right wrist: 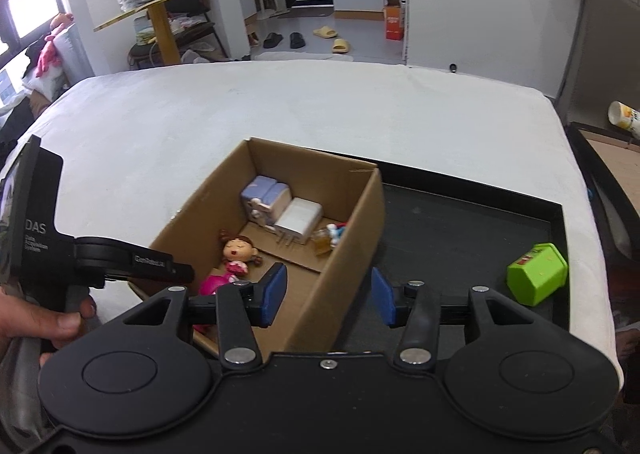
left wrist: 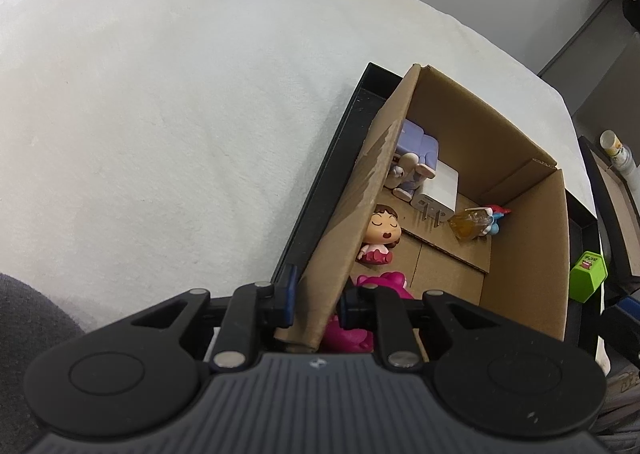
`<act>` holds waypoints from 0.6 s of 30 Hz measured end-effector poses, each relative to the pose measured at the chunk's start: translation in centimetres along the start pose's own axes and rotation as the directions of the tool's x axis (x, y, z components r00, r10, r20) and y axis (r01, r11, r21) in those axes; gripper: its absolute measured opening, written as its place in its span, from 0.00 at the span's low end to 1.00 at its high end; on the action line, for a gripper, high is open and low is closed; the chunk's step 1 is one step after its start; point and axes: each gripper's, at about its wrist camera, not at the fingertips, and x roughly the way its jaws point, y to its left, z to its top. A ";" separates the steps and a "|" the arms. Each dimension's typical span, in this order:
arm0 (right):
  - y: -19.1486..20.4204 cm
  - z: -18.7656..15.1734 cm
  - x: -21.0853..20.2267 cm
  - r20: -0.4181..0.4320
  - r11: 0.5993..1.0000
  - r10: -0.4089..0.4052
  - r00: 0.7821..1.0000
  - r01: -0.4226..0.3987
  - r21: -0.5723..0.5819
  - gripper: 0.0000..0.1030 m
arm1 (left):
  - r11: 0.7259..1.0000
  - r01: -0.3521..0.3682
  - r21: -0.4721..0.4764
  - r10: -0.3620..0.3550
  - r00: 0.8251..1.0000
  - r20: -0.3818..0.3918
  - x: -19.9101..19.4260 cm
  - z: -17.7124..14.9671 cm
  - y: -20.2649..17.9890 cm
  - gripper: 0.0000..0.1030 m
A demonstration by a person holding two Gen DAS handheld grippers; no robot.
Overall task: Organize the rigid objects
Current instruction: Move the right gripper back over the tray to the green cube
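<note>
left wrist view shows the left gripper clamped on the near wall of the cardboard box. right gripper, jaws apart and empty, hangs over the box's right wall. inside lie a pink toy, doll and white charger; right of the box, a green block sits on the black tray.
</note>
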 end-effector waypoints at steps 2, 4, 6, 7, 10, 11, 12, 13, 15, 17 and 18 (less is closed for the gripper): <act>-0.5 -0.3 -0.2 0.005 1.000 -0.008 1.000 0.008 0.010 0.49 | 1.000 -0.006 0.002 0.006 1.000 0.002 0.0 0.0 -0.1 0.17; -1.0 -0.5 -0.3 0.010 1.000 -0.020 1.000 0.019 0.017 0.50 | 1.000 -0.011 0.001 0.011 1.000 0.003 -0.1 0.0 -0.2 0.17; -1.4 -0.8 -0.4 0.013 0.999 -0.032 0.999 0.031 0.021 0.50 | 1.000 -0.017 0.003 0.017 1.000 0.005 -0.1 -0.1 -0.3 0.17; -1.6 -0.9 -0.4 0.015 0.999 -0.039 0.999 0.039 0.021 0.51 | 1.000 -0.020 0.005 0.020 1.000 0.006 0.0 -0.1 -0.4 0.17; -2.3 -1.2 -0.5 0.020 0.998 -0.060 0.998 0.059 0.027 0.51 | 1.000 -0.026 0.008 0.026 1.000 0.008 0.0 -0.1 -0.5 0.17; -2.5 -1.3 -0.5 0.022 0.997 -0.066 0.998 0.065 0.031 0.51 | 1.000 -0.028 0.009 0.028 1.000 0.008 0.0 -0.1 -0.5 0.17; -2.7 -1.4 -0.6 0.024 0.997 -0.072 0.997 0.071 0.036 0.52 | 1.000 -0.029 0.010 0.029 1.000 0.008 0.0 -0.1 -0.6 0.17; -2.9 -1.5 -0.6 0.026 0.996 -0.078 0.997 0.077 0.039 0.52 | 0.999 -0.032 0.012 0.032 0.999 0.009 0.0 -0.2 -0.6 0.17; -3.3 -1.8 -0.6 0.029 0.995 -0.090 0.995 0.089 0.047 0.52 | 0.999 -0.040 0.017 0.039 0.999 0.012 0.0 -0.2 -0.7 0.17; -3.8 -2.2 -0.6 0.031 0.994 -0.098 0.995 0.096 0.059 0.52 | 0.999 -0.048 0.024 0.048 0.999 0.014 0.0 -0.2 -0.8 0.17; -4.1 -2.3 -0.6 0.031 0.993 -0.098 0.995 0.096 0.068 0.53 | 0.998 -0.052 0.028 0.052 0.999 0.015 -0.1 -0.3 -0.8 0.17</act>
